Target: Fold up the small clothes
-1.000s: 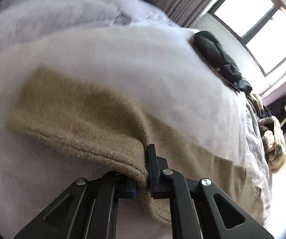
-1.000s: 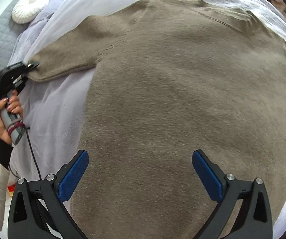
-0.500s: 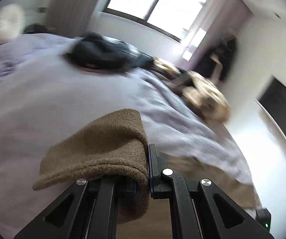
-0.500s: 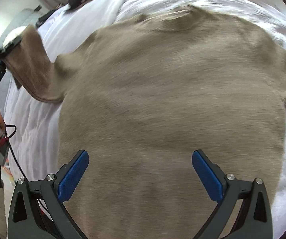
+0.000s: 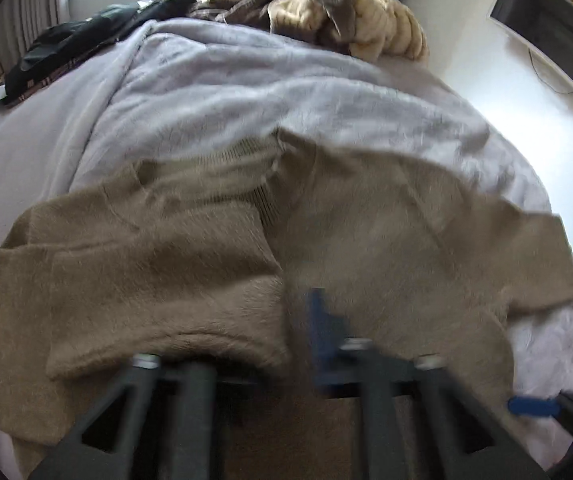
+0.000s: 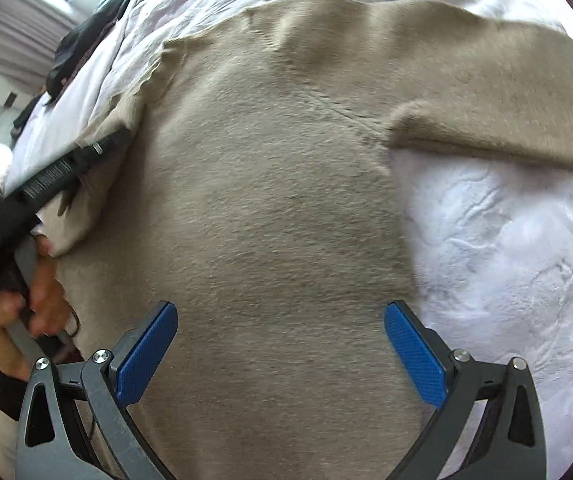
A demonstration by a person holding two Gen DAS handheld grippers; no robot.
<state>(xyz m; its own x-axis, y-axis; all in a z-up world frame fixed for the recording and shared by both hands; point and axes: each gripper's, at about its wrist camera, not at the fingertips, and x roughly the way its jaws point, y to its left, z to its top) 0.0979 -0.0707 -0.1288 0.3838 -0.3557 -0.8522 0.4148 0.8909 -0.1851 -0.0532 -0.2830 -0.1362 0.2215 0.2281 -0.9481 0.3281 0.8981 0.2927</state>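
Left wrist view: left gripper [image 5: 282, 344] jaws just opening, part-open; sleeve cuff [image 5: 174, 344] lay between them, released onto tan sweater [image 5: 386, 220] on lilac blanket [image 5: 246, 80].

Right wrist view: right gripper [image 6: 280, 354] wide, empty, above sweater body. Left-sleeve fold seemed finished; far-right sleeve [image 6: 506, 120] looked next, needing grip at cuff.
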